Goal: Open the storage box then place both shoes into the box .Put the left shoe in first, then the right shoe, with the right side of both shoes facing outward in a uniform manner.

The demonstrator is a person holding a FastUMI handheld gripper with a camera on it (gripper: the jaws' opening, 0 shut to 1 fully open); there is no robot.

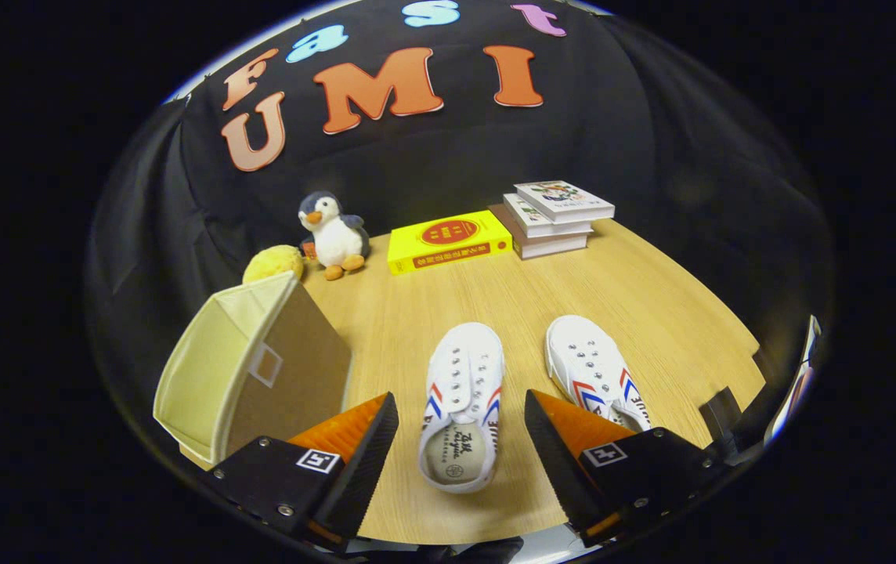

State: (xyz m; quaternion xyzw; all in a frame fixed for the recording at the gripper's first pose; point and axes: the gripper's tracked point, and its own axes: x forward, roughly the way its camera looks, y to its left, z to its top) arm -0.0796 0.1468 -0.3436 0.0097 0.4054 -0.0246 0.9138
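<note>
Tool [460,427] spread wide and empty over the left shoe [462,403], so drop squarely onto its sides before closing, storage box [256,368] waiting alongside.

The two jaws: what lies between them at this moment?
In the gripper view, the gripper is open, and the heel end of the left shoe lies between its jaws on the wooden table. Neither jaw touches it. The right shoe lies beside it.

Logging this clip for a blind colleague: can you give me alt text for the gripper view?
The open gripper hangs over a wooden table, its fingers either side of the heel of one white shoe; a second shoe lies partly behind one finger. A beige box stands beside them, with a penguin toy and books beyond.
</note>
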